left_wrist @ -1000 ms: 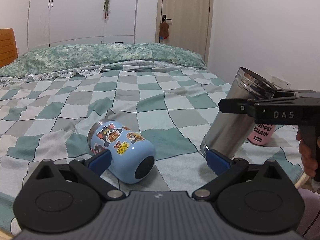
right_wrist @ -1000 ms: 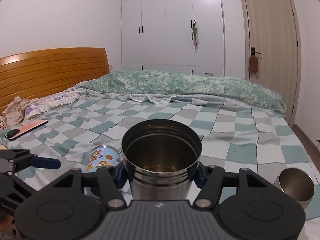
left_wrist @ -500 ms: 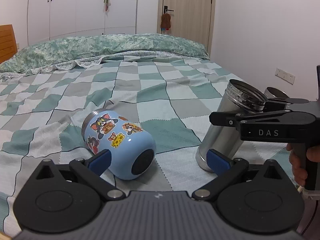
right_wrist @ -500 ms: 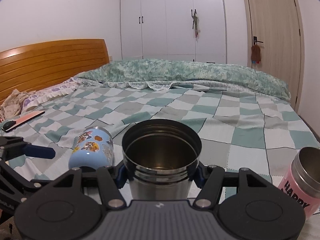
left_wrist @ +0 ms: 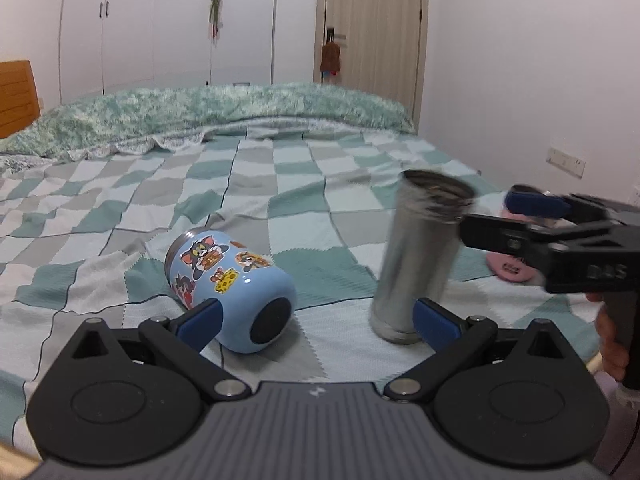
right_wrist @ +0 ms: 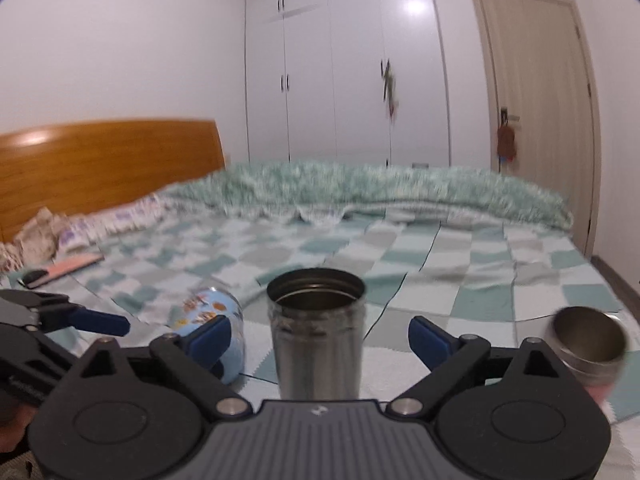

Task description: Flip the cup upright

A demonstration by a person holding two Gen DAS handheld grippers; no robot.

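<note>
A tall steel cup (left_wrist: 420,256) stands upright on the checked bedspread (left_wrist: 280,184), mouth up; it also shows in the right wrist view (right_wrist: 318,336). My right gripper (right_wrist: 320,340) is open, its blue pads either side of the steel cup and apart from it; it shows in the left wrist view (left_wrist: 532,216) too. A light blue cartoon cup (left_wrist: 228,280) lies on its side to the left, also in the right wrist view (right_wrist: 212,320). My left gripper (left_wrist: 316,320) is open and empty, just in front of the blue cup.
A pink cup (right_wrist: 588,348) with a steel rim is at the right, near the bed edge. A folded green quilt (left_wrist: 200,120) lies across the far end. A wooden headboard (right_wrist: 108,160), pillows and a phone (right_wrist: 64,272) are at the left.
My right gripper has opened and let go of the steel cup, which now stands on the bed. The right gripper has pulled back a little. The blue cup has not moved.
</note>
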